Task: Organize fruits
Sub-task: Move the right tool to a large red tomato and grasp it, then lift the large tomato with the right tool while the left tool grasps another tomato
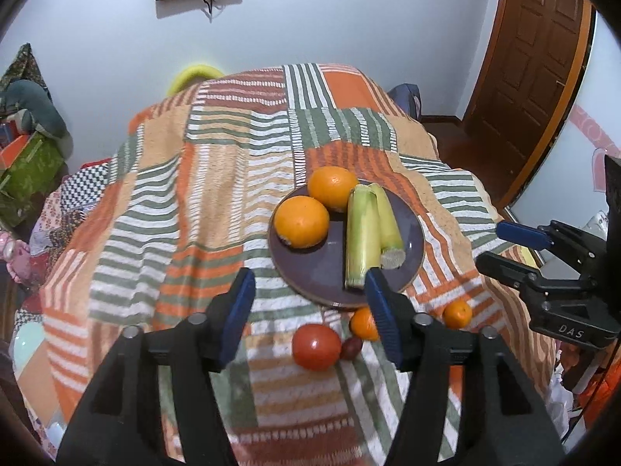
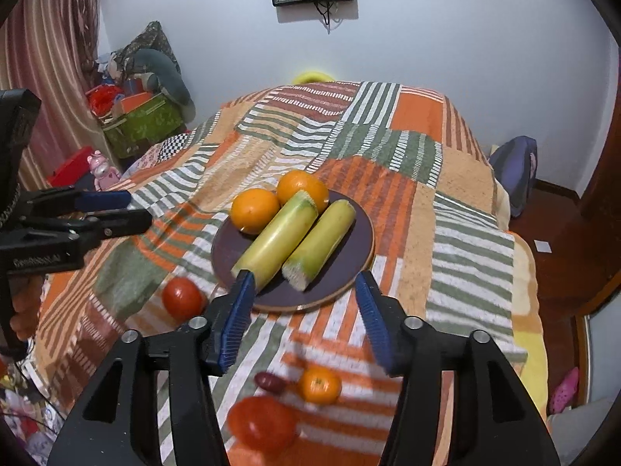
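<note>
A dark purple plate (image 1: 322, 268) (image 2: 351, 240) sits on the striped blanket and holds two oranges (image 1: 302, 222) (image 2: 255, 210) and two green-yellow sugarcane pieces (image 1: 363, 233) (image 2: 279, 240). In front of the plate lie a red tomato (image 1: 316, 346), a small dark red fruit (image 1: 351, 347), and two small tangerines (image 1: 364, 324) (image 1: 458, 313). The right wrist view shows two tomatoes (image 2: 182, 298) (image 2: 262, 423), the dark fruit (image 2: 268, 382) and one tangerine (image 2: 320, 385). My left gripper (image 1: 310, 291) is open and empty above the near fruits. My right gripper (image 2: 304, 291) is open and empty, just short of the plate.
The blanket (image 1: 217, 178) covers a raised bed-like surface that drops off at its edges. A green box with clutter (image 2: 143, 120) stands at the left wall. A wooden door (image 1: 531, 62) is at the right. A bag (image 2: 518, 171) lies on the floor.
</note>
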`<state>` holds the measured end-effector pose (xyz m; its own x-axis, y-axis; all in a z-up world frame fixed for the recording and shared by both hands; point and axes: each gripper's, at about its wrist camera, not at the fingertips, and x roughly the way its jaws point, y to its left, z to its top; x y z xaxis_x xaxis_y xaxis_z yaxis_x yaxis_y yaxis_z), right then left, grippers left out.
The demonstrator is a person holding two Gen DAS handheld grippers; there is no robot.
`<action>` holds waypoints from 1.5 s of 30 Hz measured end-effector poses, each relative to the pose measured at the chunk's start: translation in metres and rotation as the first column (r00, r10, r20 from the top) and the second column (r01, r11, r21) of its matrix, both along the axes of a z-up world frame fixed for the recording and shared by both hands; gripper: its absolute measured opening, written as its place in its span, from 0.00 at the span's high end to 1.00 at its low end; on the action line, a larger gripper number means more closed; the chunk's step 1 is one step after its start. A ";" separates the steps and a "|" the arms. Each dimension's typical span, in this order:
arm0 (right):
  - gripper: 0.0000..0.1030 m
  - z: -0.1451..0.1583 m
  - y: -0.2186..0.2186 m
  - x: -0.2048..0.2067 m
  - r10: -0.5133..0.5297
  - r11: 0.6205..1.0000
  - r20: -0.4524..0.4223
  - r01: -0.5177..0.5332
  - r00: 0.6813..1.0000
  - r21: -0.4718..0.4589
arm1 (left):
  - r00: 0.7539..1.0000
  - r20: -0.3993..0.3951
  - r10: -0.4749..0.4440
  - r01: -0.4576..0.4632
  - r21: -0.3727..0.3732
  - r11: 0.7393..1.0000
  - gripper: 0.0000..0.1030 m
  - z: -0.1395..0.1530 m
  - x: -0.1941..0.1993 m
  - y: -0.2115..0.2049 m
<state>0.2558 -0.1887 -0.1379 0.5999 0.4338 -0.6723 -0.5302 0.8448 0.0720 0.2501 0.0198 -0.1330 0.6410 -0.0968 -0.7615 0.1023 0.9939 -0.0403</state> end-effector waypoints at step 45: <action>0.52 -0.071 -0.011 -0.050 -0.038 0.999 -0.217 0.042 0.975 0.010 | 0.979 -0.203 0.002 -0.010 -0.042 0.999 0.24 -0.081 -0.021 0.023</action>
<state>0.2060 -0.1999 -0.2087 0.4578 0.4229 -0.7820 -0.4665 0.8631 0.1937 0.2287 0.0431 -0.2137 0.4744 -0.1290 -0.8708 0.0816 0.9914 -0.1024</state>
